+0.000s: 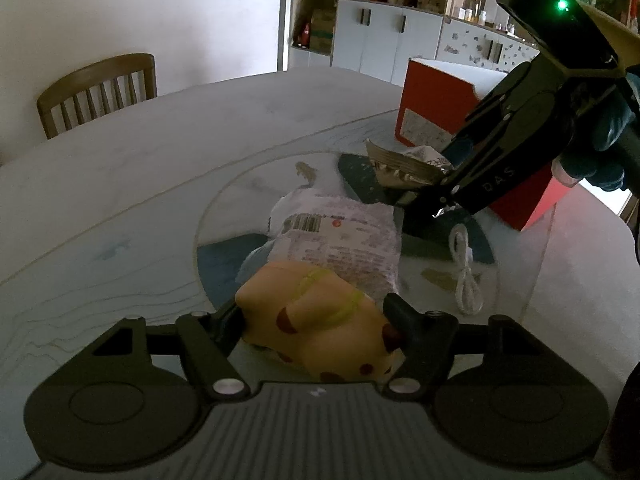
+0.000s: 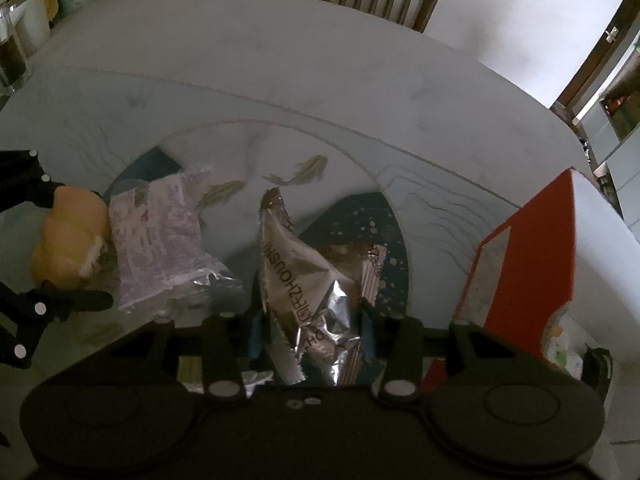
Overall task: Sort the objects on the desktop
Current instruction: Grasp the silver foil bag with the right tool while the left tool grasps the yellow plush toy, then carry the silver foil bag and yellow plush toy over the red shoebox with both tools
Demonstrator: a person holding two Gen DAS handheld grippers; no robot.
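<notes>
My left gripper (image 1: 316,312) is shut on a yellow plush toy with red spots (image 1: 320,328); the toy also shows in the right wrist view (image 2: 68,236), between the left gripper's fingers (image 2: 80,300). My right gripper (image 2: 312,312) is shut on a crinkled silver and brown snack bag (image 2: 296,276), also seen in the left wrist view (image 1: 404,164). A pale purple printed packet (image 1: 340,240) lies on the table between them, next to the toy (image 2: 156,232).
An open red cardboard box (image 1: 436,108) stands at the right, close to my right gripper (image 2: 532,264). A coiled white cable (image 1: 466,272) lies near it. A wooden chair (image 1: 100,88) stands at the table's far edge. Jars (image 2: 16,40) stand at the far left.
</notes>
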